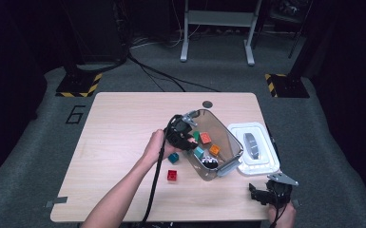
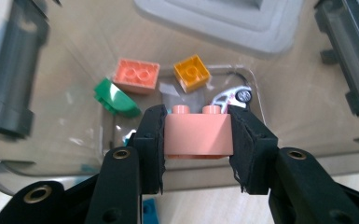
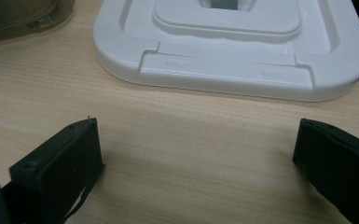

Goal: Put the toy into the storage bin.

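Observation:
My left gripper (image 2: 196, 140) is shut on a salmon-pink two-stud brick (image 2: 196, 134), held over the near rim of a clear smoky plastic bin (image 2: 303, 98). In the high view that gripper (image 1: 186, 137) hangs at the bin's (image 1: 229, 135) left edge. Inside the bin lie an orange-pink brick (image 2: 136, 75), a yellow-orange brick (image 2: 192, 73), a green curved piece (image 2: 115, 97) and a small white toy car (image 2: 233, 95). My right gripper (image 3: 196, 163) stands open above bare table, just short of the white lid (image 3: 233, 51); the high view shows it (image 1: 266, 194) at the table's front right corner.
A teal brick (image 1: 173, 157) and a red brick (image 1: 172, 175) lie on the wooden table (image 1: 119, 142) left of the bin. The white lid (image 1: 255, 148) rests right of the bin, close to the table's right edge. A round hole (image 1: 207, 104) marks the far side.

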Demonstrator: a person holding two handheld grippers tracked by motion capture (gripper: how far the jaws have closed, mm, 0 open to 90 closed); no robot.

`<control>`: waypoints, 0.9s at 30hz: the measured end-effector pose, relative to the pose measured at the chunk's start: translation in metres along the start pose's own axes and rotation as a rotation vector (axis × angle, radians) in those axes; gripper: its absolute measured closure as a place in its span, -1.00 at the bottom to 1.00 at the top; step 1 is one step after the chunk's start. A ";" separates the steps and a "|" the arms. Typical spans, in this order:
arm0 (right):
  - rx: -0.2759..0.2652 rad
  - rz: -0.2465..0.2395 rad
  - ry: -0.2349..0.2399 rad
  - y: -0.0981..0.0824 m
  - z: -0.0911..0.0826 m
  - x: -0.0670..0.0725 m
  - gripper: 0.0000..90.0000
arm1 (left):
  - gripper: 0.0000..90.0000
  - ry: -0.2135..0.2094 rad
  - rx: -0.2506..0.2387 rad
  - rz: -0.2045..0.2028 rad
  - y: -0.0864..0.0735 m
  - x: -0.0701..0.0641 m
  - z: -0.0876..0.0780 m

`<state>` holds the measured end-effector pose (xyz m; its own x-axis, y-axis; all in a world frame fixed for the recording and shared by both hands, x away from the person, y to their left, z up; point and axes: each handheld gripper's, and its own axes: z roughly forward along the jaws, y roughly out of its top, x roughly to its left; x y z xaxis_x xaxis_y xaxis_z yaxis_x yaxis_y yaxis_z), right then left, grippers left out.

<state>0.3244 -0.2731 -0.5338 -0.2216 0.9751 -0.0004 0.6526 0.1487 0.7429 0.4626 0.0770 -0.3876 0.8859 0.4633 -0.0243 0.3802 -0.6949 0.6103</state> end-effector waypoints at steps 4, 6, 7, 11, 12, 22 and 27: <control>0.001 0.003 0.000 0.000 0.000 0.000 -0.99 | 0.15 -0.005 -0.011 -0.015 -0.001 0.000 -0.002; 0.000 -0.001 0.001 0.000 0.000 0.000 -0.99 | -0.04 0.010 -0.031 -0.027 -0.001 0.000 -0.005; 0.000 -0.001 -0.001 0.000 0.000 0.000 -0.99 | -0.12 0.009 -0.040 -0.031 -0.002 0.001 -0.007; 0.001 0.004 -0.002 0.000 0.000 0.000 -0.99 | -0.38 0.039 -0.080 -0.044 -0.007 0.001 -0.019; -0.002 -0.001 0.001 0.000 0.000 0.000 -0.99 | -0.43 0.045 -0.089 -0.044 -0.009 0.002 -0.023; -0.001 -0.001 -0.001 0.000 0.000 0.000 -0.99 | -0.70 0.129 -0.131 -0.084 -0.045 0.003 -0.045; -0.001 -0.001 -0.001 0.000 0.000 0.000 -0.99 | -0.82 0.135 -0.107 -0.122 -0.072 0.003 -0.038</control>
<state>0.3244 -0.2731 -0.5338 -0.2213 0.9752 -0.0016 0.6517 0.1491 0.7437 0.4281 0.1489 -0.4016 0.7887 0.6148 -0.0007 0.4452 -0.5703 0.6903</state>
